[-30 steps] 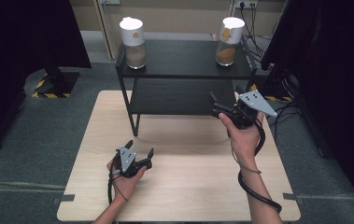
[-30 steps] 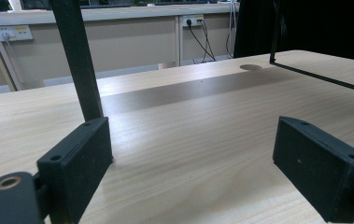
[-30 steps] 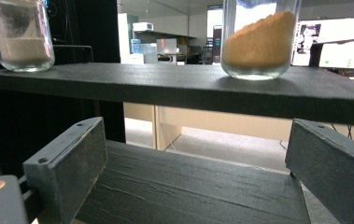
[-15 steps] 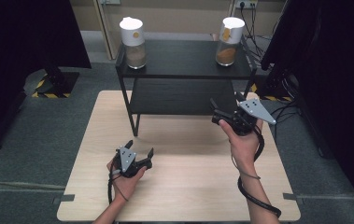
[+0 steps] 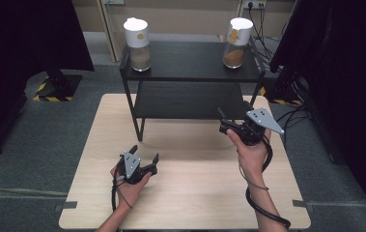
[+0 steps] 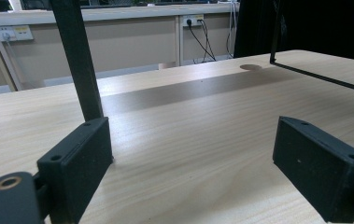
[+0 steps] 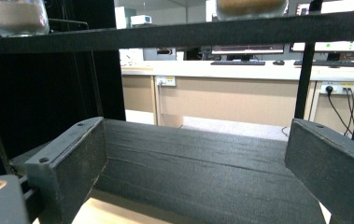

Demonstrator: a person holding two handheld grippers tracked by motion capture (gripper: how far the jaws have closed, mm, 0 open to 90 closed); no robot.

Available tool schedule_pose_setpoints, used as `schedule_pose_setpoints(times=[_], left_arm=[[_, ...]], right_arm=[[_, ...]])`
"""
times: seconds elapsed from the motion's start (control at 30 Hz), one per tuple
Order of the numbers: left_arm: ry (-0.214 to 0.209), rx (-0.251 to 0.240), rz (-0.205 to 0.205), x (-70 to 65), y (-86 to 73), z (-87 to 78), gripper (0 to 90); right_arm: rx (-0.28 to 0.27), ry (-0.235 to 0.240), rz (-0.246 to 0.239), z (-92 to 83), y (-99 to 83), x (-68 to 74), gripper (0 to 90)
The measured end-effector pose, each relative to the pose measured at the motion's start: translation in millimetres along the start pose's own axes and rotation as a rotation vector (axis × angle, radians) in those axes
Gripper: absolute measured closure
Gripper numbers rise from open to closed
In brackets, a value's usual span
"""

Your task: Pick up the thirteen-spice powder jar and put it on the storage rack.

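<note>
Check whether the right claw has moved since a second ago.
Yes. The right claw has dropped slightly toward the person, away from the black shelf, which stays put.

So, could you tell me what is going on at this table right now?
A person holds a two-jaw gripper in each hand over a light wooden table. The left gripper sits low near the tabletop, jaws open and empty. The right gripper is raised in front of the black two-tier shelf, facing its lower tier, jaws open and empty too. Two jars with white lids, the left jar and the right jar, stand untouched on the top tier.
</note>
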State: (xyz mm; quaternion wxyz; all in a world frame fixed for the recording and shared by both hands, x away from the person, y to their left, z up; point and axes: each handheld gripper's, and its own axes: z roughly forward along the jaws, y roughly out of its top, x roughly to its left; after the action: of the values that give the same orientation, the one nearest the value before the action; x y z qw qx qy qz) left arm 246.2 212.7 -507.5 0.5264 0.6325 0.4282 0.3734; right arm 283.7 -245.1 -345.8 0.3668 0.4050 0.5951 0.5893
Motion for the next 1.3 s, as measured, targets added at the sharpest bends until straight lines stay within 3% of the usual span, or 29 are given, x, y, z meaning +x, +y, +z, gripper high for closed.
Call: schedule_pose_setpoints(times=[0.77, 1.3], left_arm=[[0.002, -0.002, 0.001, -0.5, -0.3, -0.2, 11.8], [0.003, -0.002, 0.0, -0.6, -0.3, -0.1, 11.9]], right_arm=[[0.033, -0.003, 0.012, -10.5, -23.7, -2.5, 6.3], [0.088, -0.009, 0.022, -19.9, -46.4, -7.6, 6.3]])
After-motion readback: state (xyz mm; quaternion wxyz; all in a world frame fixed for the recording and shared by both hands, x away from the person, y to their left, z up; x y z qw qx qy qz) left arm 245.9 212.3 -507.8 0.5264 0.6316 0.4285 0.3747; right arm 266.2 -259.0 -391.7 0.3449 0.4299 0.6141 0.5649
